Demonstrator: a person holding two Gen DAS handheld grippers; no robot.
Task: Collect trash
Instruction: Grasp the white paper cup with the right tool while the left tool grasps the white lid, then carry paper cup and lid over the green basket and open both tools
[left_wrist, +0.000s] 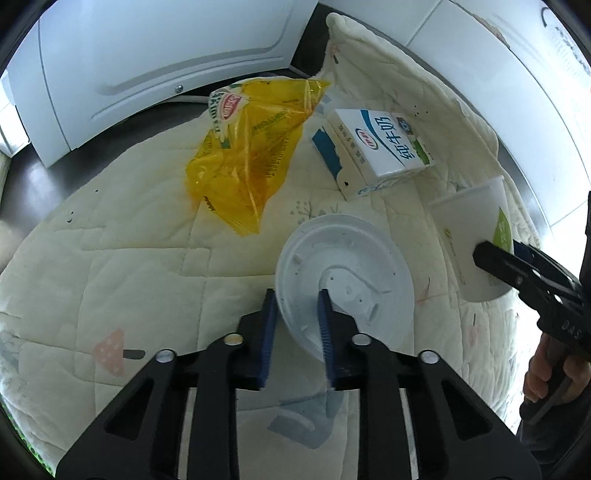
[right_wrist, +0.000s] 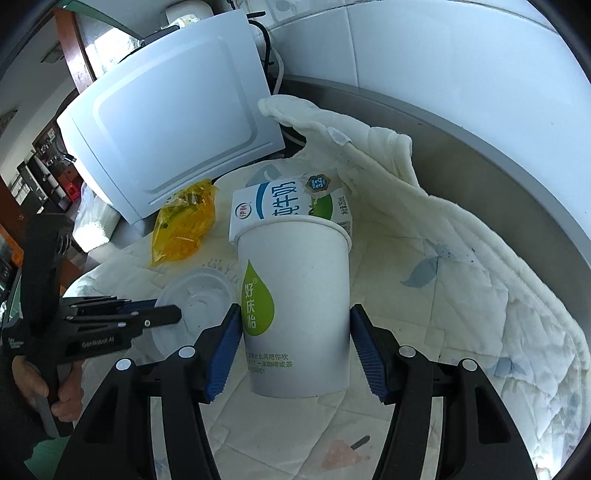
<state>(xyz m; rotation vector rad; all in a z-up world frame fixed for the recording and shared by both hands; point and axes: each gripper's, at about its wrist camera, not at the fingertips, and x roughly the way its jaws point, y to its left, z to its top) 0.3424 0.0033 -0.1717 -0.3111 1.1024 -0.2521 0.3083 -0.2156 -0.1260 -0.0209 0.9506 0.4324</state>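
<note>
A white plastic lid (left_wrist: 343, 280) is tilted up off the cream quilt (left_wrist: 110, 258). My left gripper (left_wrist: 297, 295) is shut on its near rim, one blue pad inside and one outside. My right gripper (right_wrist: 295, 308) is shut on a white paper cup (right_wrist: 295, 295) with a green drop logo, held upright just above the quilt. From the left wrist that cup (left_wrist: 476, 236) and right gripper (left_wrist: 498, 254) are at the right edge. In the right wrist view the left gripper (right_wrist: 166, 309) and lid (right_wrist: 195, 295) are at the left. A crumpled yellow bag (left_wrist: 243, 158) and a milk carton (left_wrist: 380, 144) lie farther back.
A white appliance (right_wrist: 166, 122) stands behind the bag. The quilt bunches up against a grey metal ledge (right_wrist: 480, 147) and a white tiled wall (right_wrist: 443, 44) at the back right. A person's hand (right_wrist: 62, 398) holds each gripper handle.
</note>
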